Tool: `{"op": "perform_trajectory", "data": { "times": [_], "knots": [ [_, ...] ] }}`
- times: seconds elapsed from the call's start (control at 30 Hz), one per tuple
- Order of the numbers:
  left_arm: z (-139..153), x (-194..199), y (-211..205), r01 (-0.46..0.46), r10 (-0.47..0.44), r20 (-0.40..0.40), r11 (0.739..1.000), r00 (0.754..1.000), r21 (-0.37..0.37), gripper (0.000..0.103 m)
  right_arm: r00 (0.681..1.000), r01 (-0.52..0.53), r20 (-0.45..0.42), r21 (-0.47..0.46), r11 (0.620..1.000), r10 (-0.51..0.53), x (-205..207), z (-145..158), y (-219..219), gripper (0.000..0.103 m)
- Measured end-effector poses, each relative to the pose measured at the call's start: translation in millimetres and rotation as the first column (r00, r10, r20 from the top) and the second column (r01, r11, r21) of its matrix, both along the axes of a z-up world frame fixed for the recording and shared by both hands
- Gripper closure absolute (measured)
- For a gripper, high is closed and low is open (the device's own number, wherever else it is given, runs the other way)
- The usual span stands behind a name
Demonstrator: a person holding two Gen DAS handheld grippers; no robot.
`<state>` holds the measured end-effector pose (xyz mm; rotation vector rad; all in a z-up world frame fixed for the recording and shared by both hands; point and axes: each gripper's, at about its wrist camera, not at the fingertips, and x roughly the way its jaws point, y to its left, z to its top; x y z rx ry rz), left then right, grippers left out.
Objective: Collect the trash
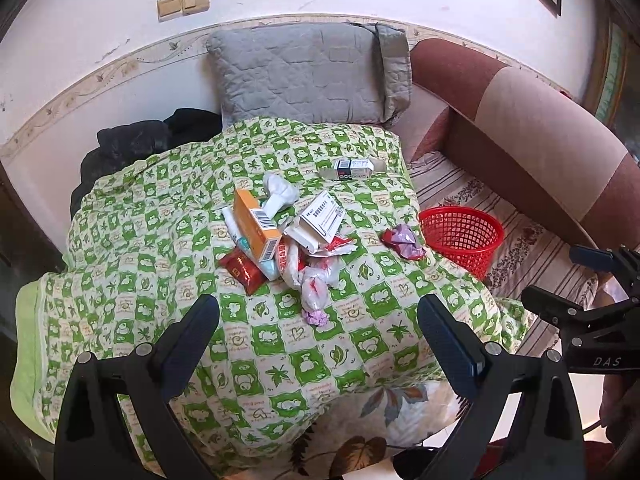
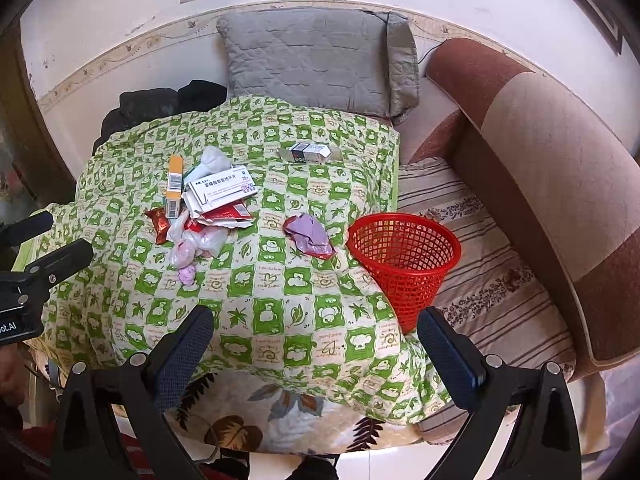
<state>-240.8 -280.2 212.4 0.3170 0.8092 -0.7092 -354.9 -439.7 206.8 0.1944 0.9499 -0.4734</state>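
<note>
Bed under me, covered by a green-and-cream checked quilt (image 1: 192, 240); striped sheet (image 2: 492, 280) bare along the quilt's right edge. Grey pillow (image 1: 304, 76) at the head, propped on a white wall with a leaf-pattern border and a pair of beige switches (image 1: 184, 2). Brown-and-tan sofa back (image 2: 552, 184) runs down the bed's right side. Dark clothing (image 1: 132, 144) heaped at the quilt's far left corner.

Trash sits in a heap near the quilt's middle: orange box (image 1: 256, 228), white medicine box (image 1: 322, 216), red sachet (image 1: 242, 272), crumpled white tissue (image 1: 278, 192), clear plastic bag (image 1: 314, 284), small purple wad (image 1: 316, 316) at the near end. A purple wrapper (image 2: 308, 234) lies apart toward the right edge. A small blue-and-white box (image 2: 310, 153) lies alone nearer the pillow.

Red mesh basket (image 2: 404, 264) stands on the striped sheet, touching the quilt's right edge, just beside the purple wrapper.

My left gripper (image 1: 318, 344) hangs over the quilt's near part, jaws wide, nothing in them. My right gripper (image 2: 316, 344) likewise wide and empty, near edge, basket just ahead of its right finger.
</note>
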Motion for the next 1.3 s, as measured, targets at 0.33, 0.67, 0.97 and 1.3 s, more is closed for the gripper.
{"op": "perform_trajectory", "data": {
  "times": [0.33,0.67,0.97,1.3],
  "knots": [
    [0.1,5.6,1.4,-0.052,0.052,-0.012,0.999,0.999,-0.005,0.004,0.999,-0.033,0.003,0.005,0.999,0.033,12.2,0.9,-10.3,0.0],
    [-2.5,6.1,-0.1,-0.059,0.059,-0.012,0.998,0.998,-0.004,0.004,0.997,-0.078,-0.002,-0.002,0.997,0.078,21.2,-0.4,-20.9,0.0],
    [-4.4,6.7,-3.5,-0.069,0.069,-0.013,0.998,0.998,-0.008,0.004,0.995,-0.104,-0.004,-0.005,0.995,0.104,29.1,-1.4,-33.3,0.0],
    [0.5,19.5,-27.2,-0.105,0.105,-0.035,0.994,0.994,-0.013,0.004,0.99,-0.138,-0.011,-0.001,0.99,0.138,41.2,-2.0,-52.0,0.0]
  ]
}}
